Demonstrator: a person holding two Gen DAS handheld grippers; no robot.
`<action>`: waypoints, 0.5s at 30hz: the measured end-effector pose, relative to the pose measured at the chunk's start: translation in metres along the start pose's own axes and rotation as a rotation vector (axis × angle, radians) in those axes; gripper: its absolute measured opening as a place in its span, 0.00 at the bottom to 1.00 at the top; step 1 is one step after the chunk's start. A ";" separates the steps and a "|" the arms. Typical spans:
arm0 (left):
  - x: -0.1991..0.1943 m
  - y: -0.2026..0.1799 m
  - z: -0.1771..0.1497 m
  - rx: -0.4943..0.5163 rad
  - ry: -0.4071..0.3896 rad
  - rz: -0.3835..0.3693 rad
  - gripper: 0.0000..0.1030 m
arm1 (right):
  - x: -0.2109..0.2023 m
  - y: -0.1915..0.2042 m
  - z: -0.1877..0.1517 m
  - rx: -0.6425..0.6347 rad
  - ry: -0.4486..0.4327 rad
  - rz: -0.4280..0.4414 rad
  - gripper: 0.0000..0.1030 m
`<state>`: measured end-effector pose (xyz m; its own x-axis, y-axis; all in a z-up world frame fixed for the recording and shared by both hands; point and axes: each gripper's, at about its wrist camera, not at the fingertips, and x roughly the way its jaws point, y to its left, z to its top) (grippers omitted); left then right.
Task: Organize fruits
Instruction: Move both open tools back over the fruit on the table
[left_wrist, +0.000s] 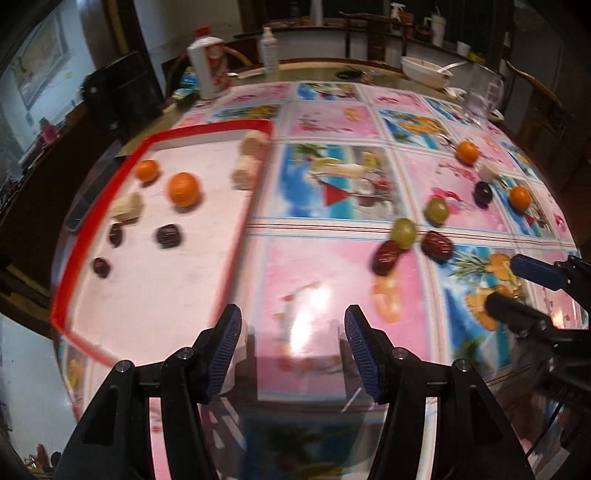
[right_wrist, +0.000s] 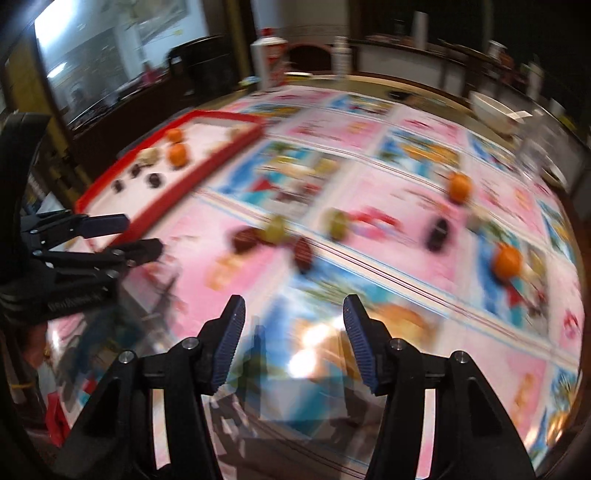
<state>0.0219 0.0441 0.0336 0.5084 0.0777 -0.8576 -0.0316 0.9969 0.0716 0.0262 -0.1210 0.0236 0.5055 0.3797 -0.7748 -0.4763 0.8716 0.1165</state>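
Across the surface (left_wrist: 303, 280), my job looks about half done. On its left, the red-rimmed tray (left_wrist: 74, 258) holds oranges, dates and pale pieces already; oranges, two green grapes (left_wrist: 403, 230) and dark dates lie loose to the right. My left gripper (left_wrist: 291, 325) and right gripper (right_wrist: 293, 317) both gape wide, holding nothing.

red-rimmed tray (left_wrist: 236, 229): oranges, dates, pale pieces inside | table: two green grapes (left_wrist: 403, 232), dates, oranges loose
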 end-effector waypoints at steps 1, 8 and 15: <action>0.002 -0.004 0.001 0.005 0.003 -0.003 0.57 | -0.002 -0.009 -0.004 0.013 -0.004 -0.011 0.55; 0.018 -0.026 0.013 -0.009 0.022 -0.017 0.56 | -0.009 -0.069 -0.026 0.095 -0.022 -0.051 0.55; 0.030 -0.042 0.015 0.023 0.037 -0.030 0.57 | 0.000 -0.093 -0.035 0.124 0.003 -0.030 0.55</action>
<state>0.0510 0.0041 0.0123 0.4770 0.0485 -0.8775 0.0035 0.9984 0.0570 0.0451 -0.2128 -0.0089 0.5156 0.3519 -0.7812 -0.3681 0.9143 0.1689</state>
